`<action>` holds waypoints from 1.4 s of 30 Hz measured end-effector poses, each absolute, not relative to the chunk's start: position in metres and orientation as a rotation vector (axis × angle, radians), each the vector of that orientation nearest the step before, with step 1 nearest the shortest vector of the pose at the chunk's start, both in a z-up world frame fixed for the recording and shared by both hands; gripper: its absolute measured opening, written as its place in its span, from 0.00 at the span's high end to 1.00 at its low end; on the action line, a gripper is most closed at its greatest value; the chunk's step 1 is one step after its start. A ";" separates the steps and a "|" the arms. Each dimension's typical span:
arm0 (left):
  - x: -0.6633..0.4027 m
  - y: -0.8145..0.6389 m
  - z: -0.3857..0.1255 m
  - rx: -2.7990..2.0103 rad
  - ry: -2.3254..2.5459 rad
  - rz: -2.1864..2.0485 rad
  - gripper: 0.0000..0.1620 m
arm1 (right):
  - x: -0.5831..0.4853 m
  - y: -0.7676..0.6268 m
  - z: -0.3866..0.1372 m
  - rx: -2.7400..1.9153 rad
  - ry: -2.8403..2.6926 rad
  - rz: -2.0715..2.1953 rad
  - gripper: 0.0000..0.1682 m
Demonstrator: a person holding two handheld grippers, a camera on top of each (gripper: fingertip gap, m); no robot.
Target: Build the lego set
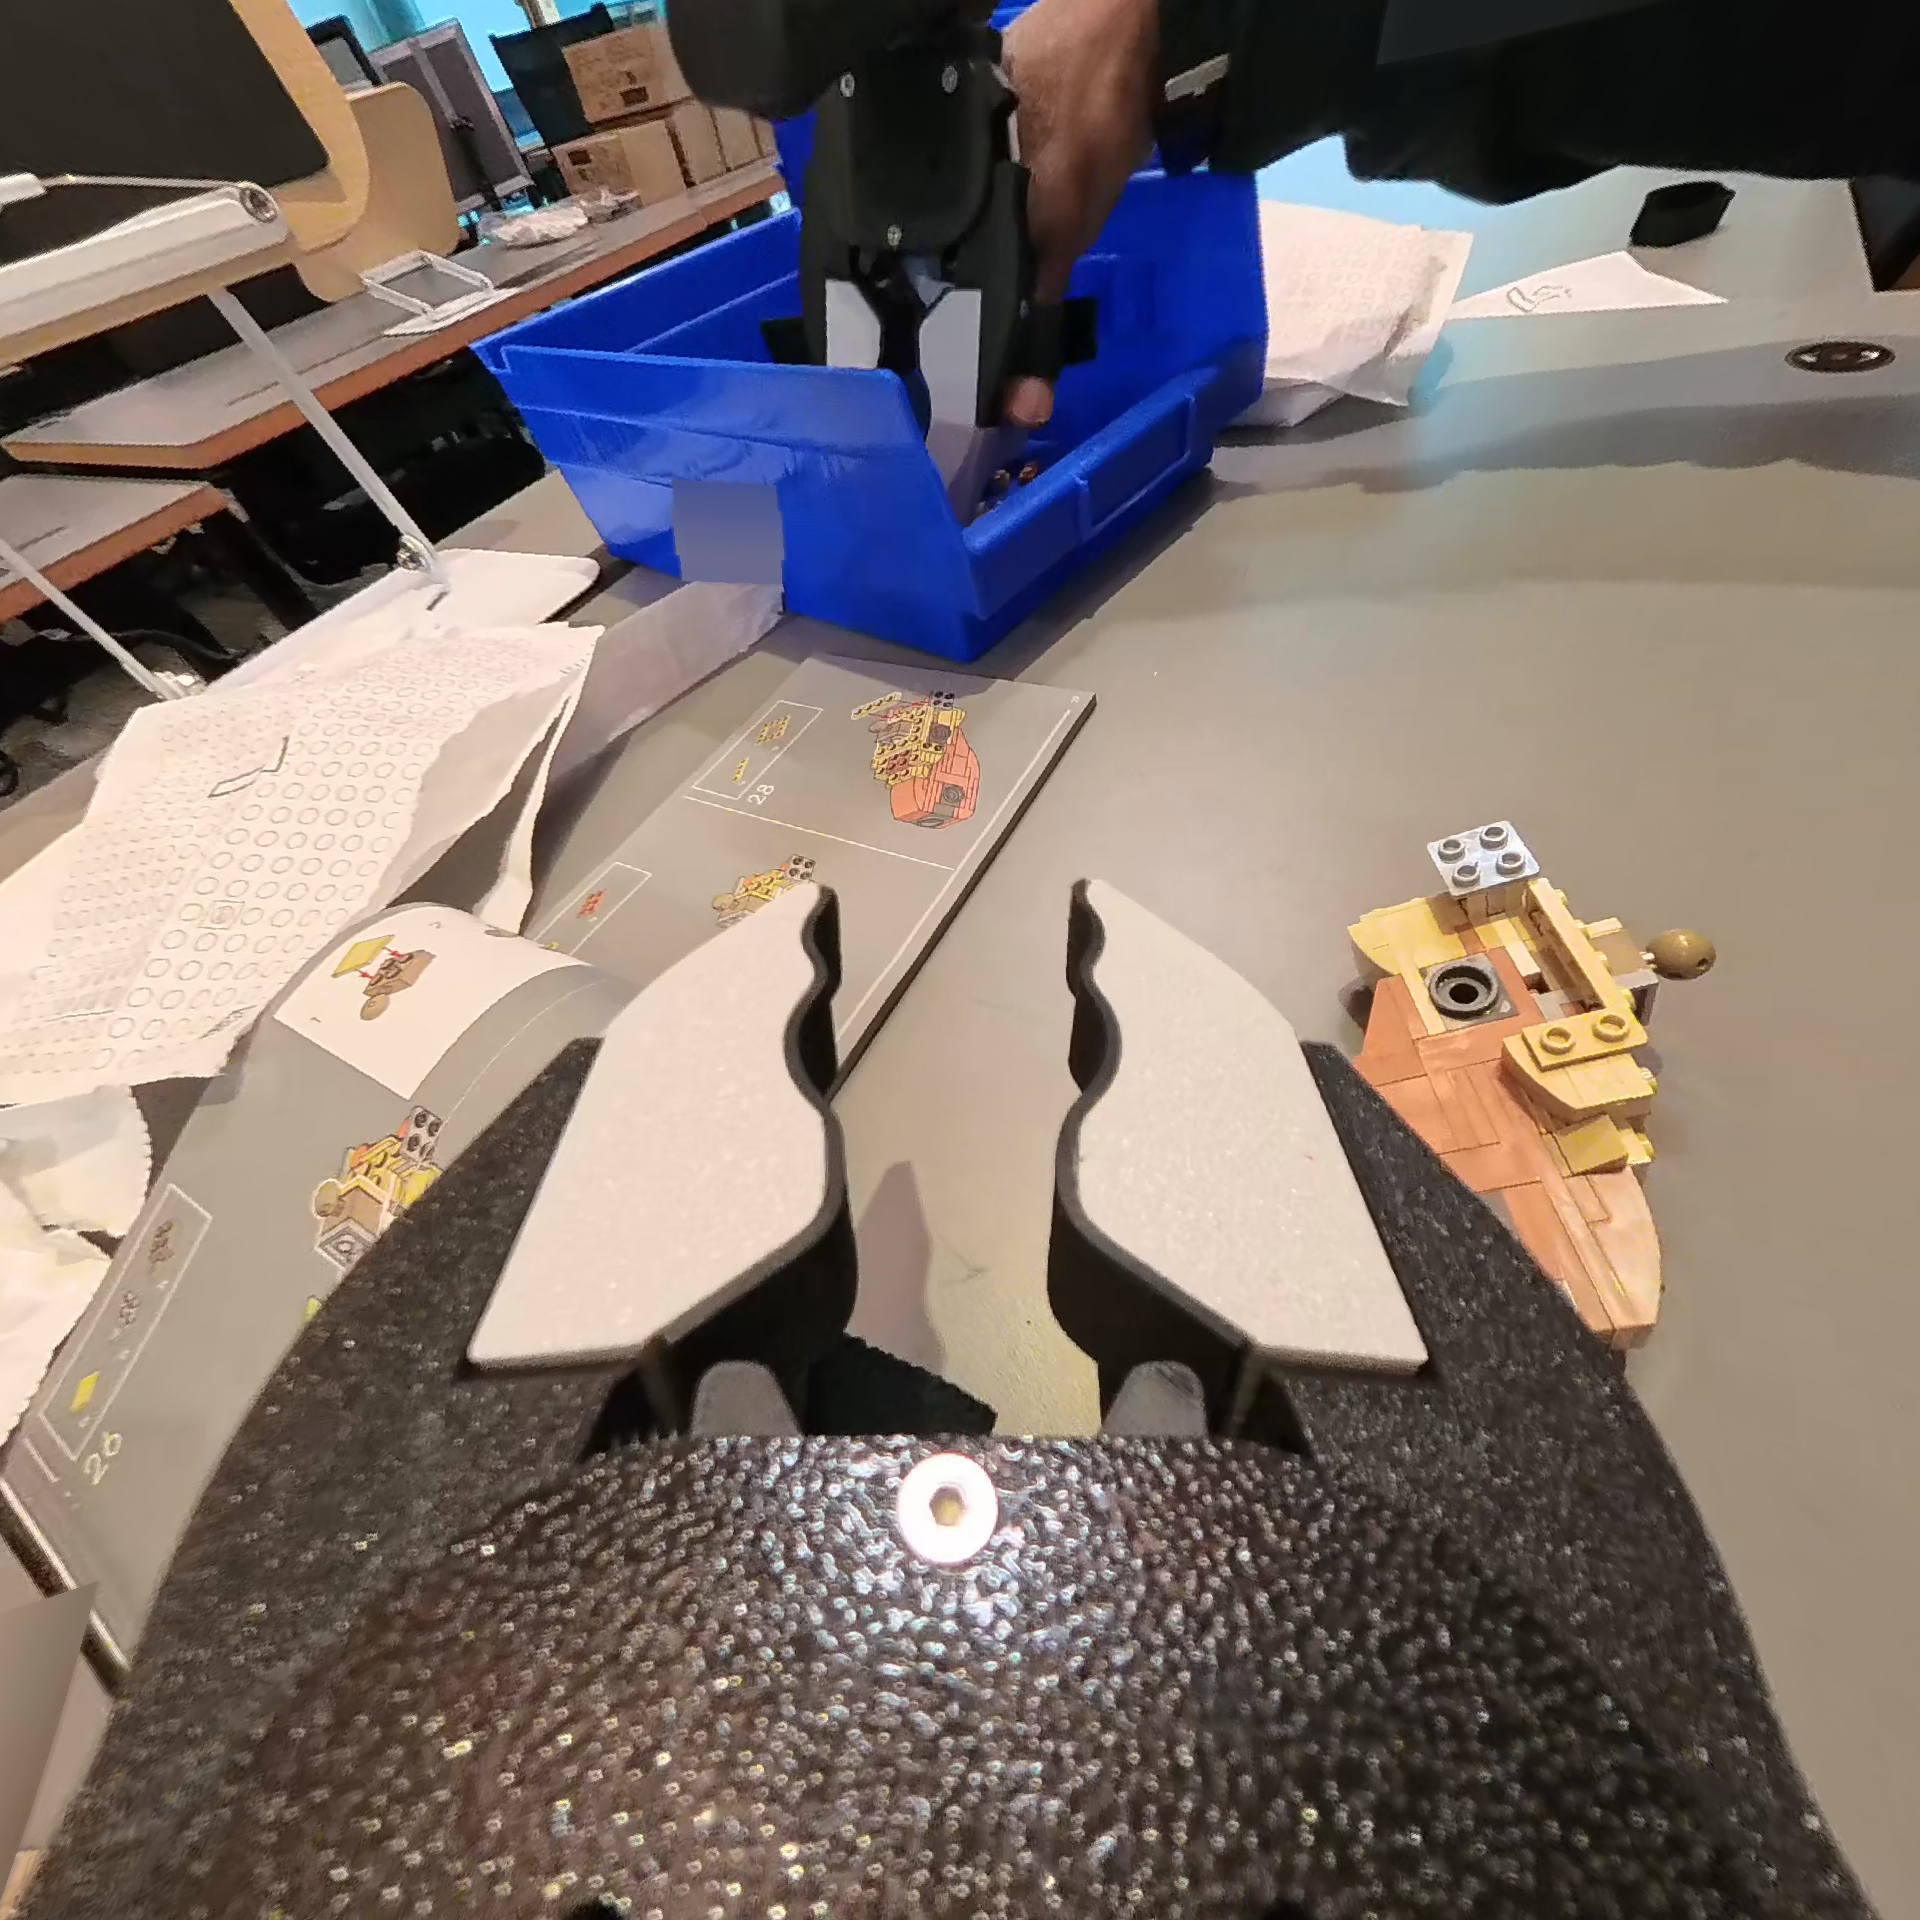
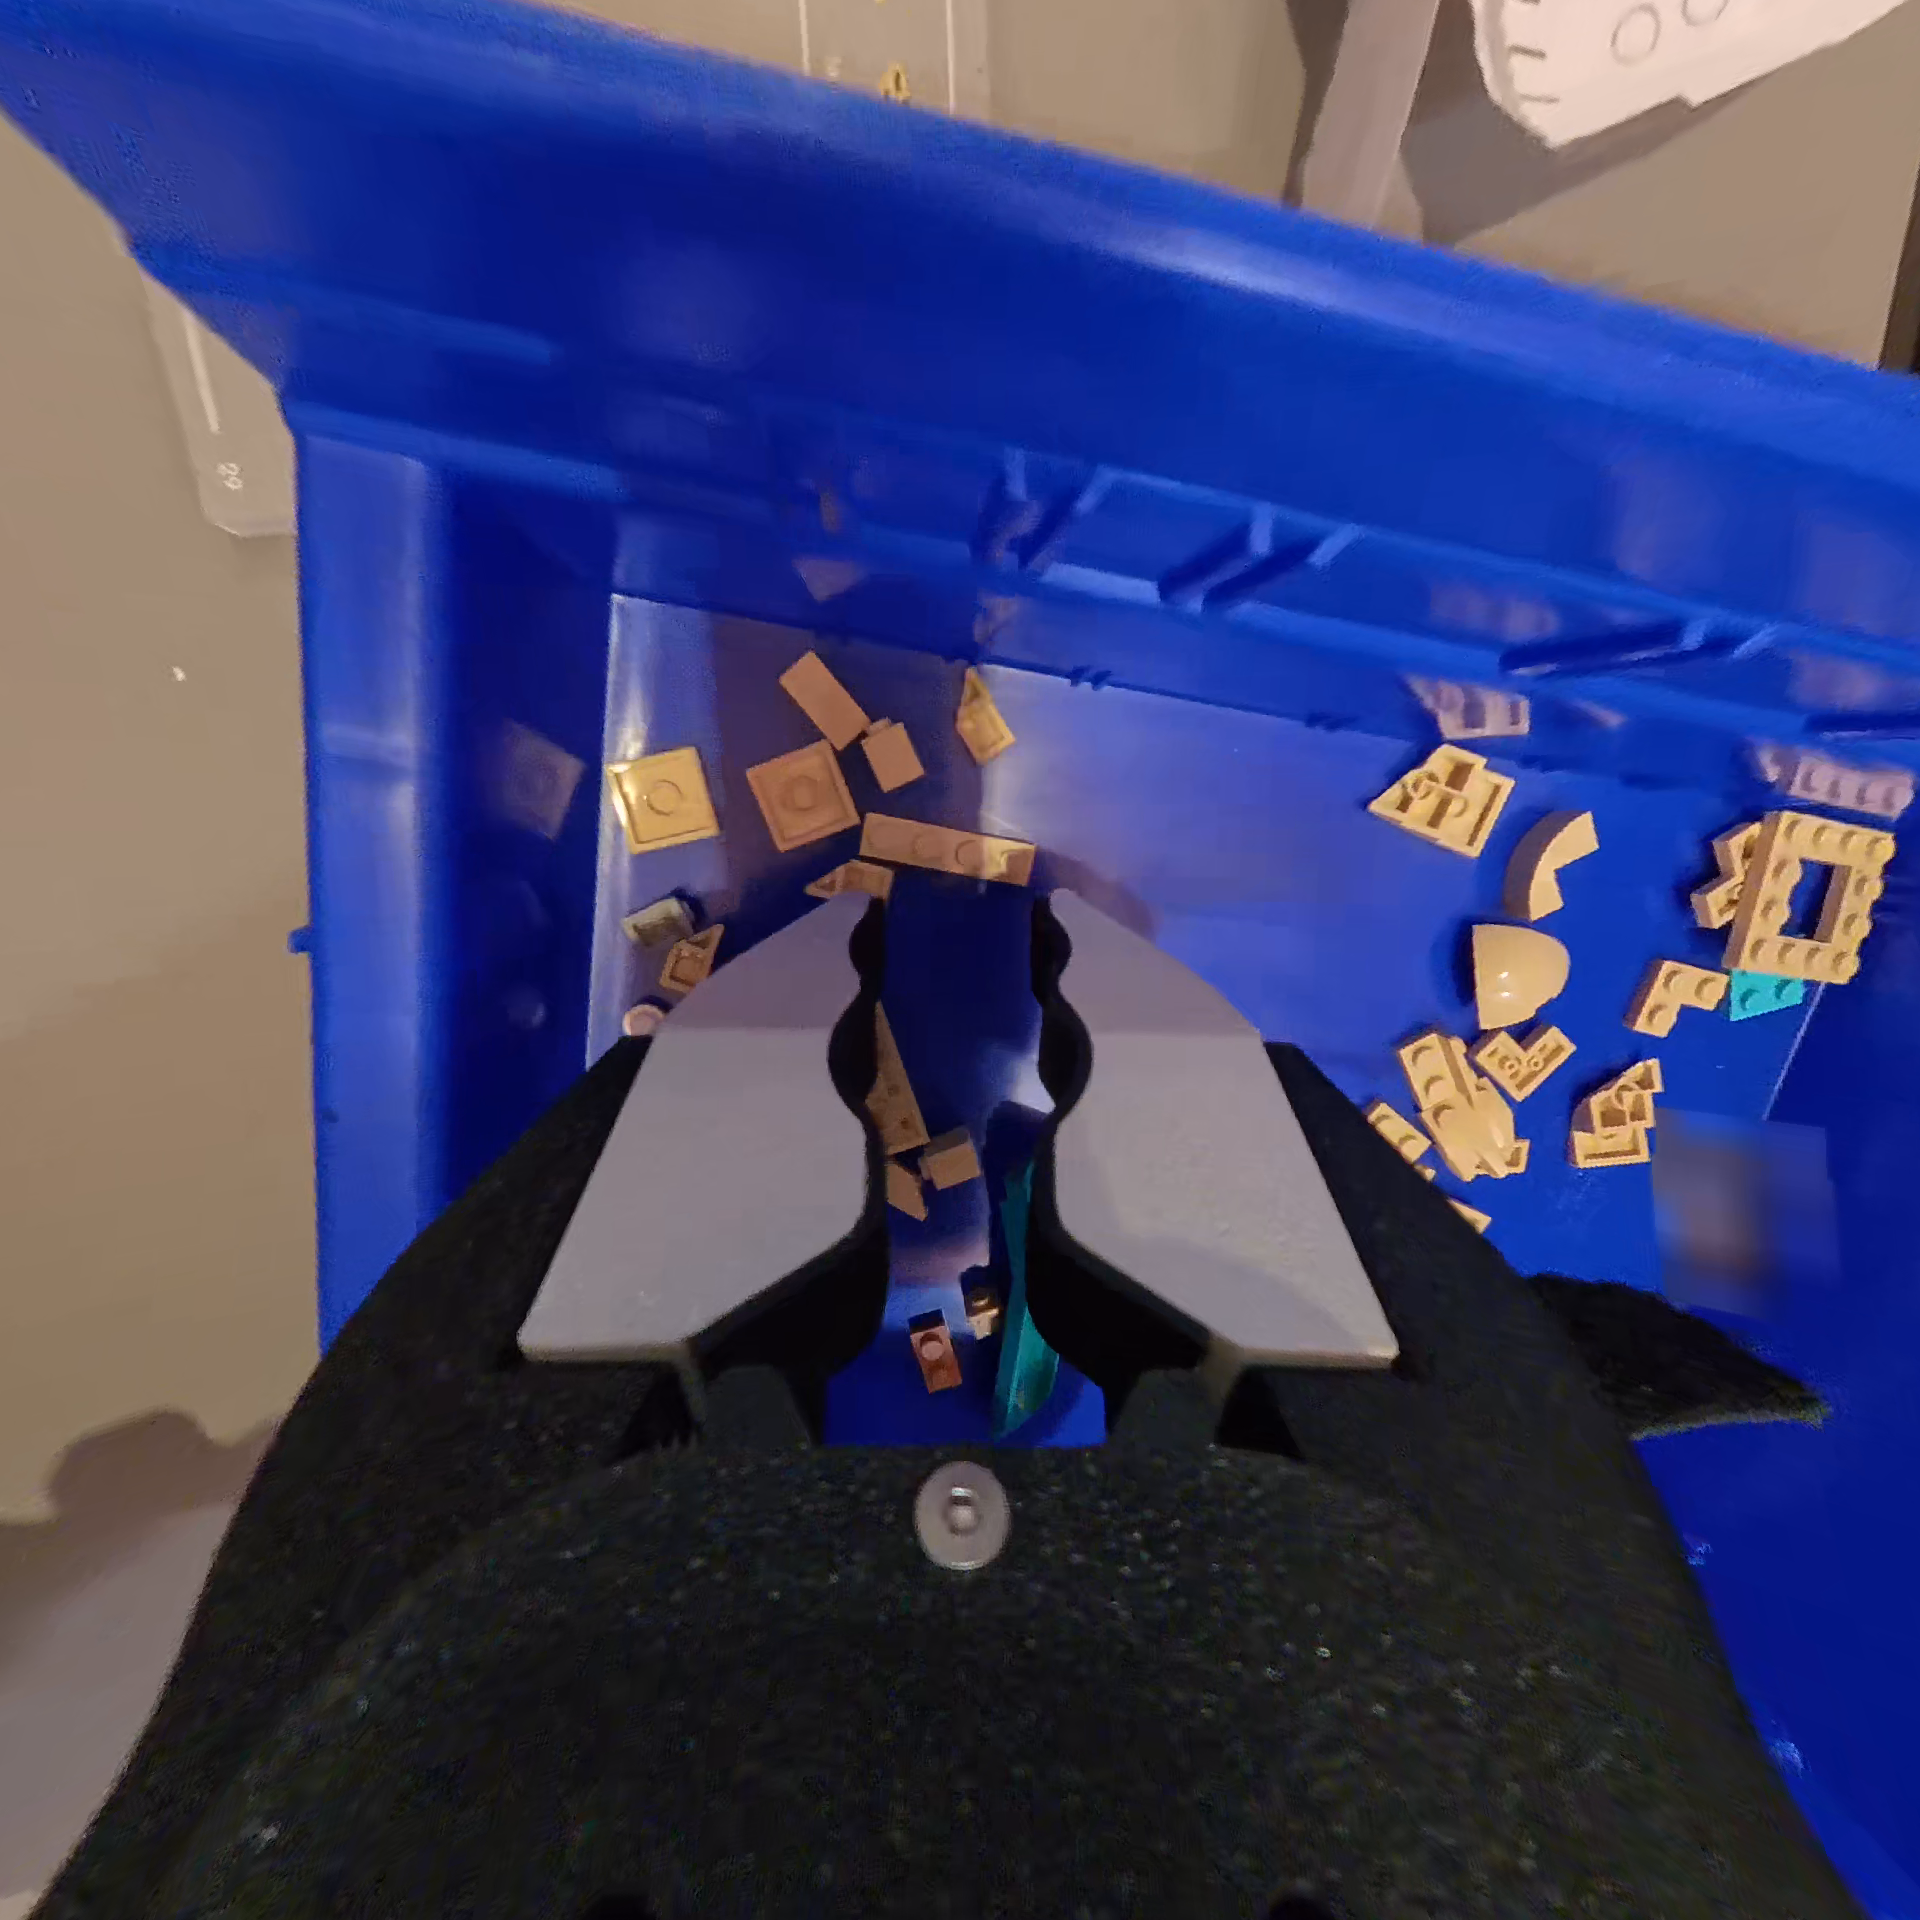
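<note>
The step in hand looks like fetching the next piece. The right gripper [image 2: 956, 914] reaches into the blue bin [image 2: 727, 312], fingers apart and empty, just before a tan plate [image 2: 945, 849]. The left gripper [image 1: 951, 914] waits open above the counter [image 1: 1455, 644], near the half-built model [image 1: 1507, 1049]. Next, I think, it must close precisely on one small piece.

Blue bin [image 1: 894, 540]; tan loose pieces [image 2: 800, 810]; tan-and-brown model [image 1: 1507, 1081]; grey table [image 1: 1351, 675]

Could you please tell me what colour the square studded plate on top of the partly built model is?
Light grey plate; it shows best in the left wrist view.
</note>
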State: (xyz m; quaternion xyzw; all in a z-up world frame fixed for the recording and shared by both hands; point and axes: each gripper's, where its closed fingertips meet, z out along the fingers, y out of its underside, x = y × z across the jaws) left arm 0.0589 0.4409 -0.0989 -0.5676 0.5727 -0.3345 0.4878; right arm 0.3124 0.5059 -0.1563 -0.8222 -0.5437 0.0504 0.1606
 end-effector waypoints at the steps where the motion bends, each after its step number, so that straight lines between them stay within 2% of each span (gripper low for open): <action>1: 0.059 0.441 -0.100 -1.380 1.398 -0.808 0.74 | 0.312 0.507 -0.158 -2.356 -1.549 0.147 0.84; 5: 0.058 0.441 -0.102 -1.386 1.408 -0.794 0.74 | 0.306 0.510 -0.161 -2.405 -1.484 0.193 0.80; 27: 0.057 0.437 -0.100 -1.389 1.416 -0.794 0.74 | 0.311 0.521 -0.164 -2.486 -1.373 0.163 0.82; 28: 0.057 0.437 -0.100 -1.388 1.415 -0.794 0.74 | 0.312 0.522 -0.163 -2.474 -1.387 0.148 0.84; 29: 0.057 0.437 -0.099 -1.386 1.415 -0.794 0.74 | 0.312 0.521 -0.162 -2.463 -1.405 0.133 0.90; 32: 0.056 0.436 -0.099 -1.384 1.417 -0.795 0.74 | 0.311 0.521 -0.158 -2.428 -1.410 0.132 0.92; 42: 0.056 0.433 -0.099 -1.383 1.428 -0.786 0.74 | 0.307 0.519 -0.162 -2.332 -1.562 0.060 0.85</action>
